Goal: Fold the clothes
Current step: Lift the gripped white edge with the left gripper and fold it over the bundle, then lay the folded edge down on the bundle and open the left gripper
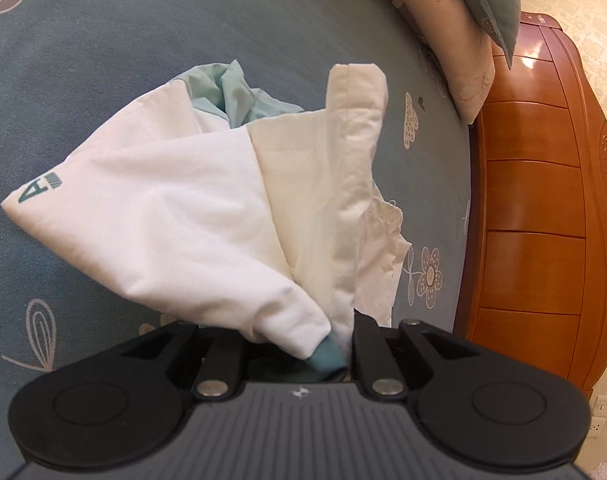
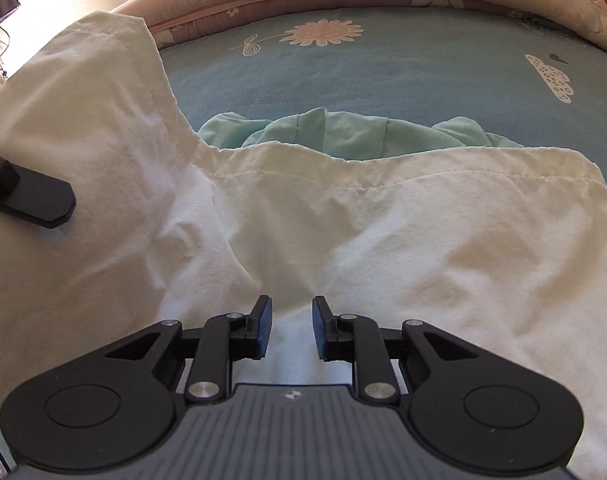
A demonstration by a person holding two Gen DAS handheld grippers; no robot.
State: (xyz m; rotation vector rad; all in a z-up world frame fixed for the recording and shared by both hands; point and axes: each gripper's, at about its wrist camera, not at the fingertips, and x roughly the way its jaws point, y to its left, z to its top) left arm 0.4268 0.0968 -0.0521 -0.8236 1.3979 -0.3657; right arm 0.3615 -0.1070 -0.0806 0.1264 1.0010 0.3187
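Observation:
A white garment (image 1: 175,208) with teal trim hangs bunched over the blue bedsheet (image 1: 103,60). My left gripper (image 1: 299,348) is shut on its sleeve end by the teal cuff (image 1: 327,360), and cloth hides the fingertips. In the right wrist view the white garment (image 2: 383,232) lies spread on the bed, its mint-green lining (image 2: 343,132) showing past the hem. My right gripper (image 2: 293,328) stands narrowly open just above the cloth. A low ridge of fabric rises between its fingers (image 2: 263,332), and the pads are not pressing on it.
A black finger of the other gripper (image 2: 39,200) rests on the cloth at the left edge. Pillows (image 1: 455,28) line the head of the bed, beside a wooden headboard (image 1: 543,200). A floral quilt (image 2: 303,0) borders the far side.

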